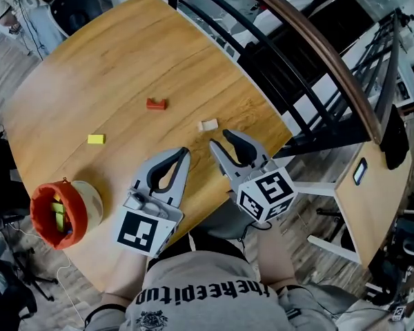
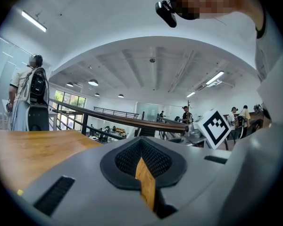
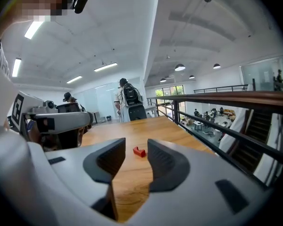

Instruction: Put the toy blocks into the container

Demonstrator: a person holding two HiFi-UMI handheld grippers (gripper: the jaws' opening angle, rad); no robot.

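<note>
Grey plastic with ribbed black lining: right gripper (image 1: 220, 138) part-open and empty, left gripper (image 1: 185, 150) closed on nothing; just beyond the right gripper lies a pale block (image 1: 208, 124), farther off a notched red block (image 1: 156, 103), leftward a flat yellow block (image 1: 96, 138) and the round orange-rimmed container (image 1: 41, 209).

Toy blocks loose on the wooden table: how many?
3: red notched block at centre; yellow flat block left of it; pale beige block right of it. Some may be hidden.
</note>
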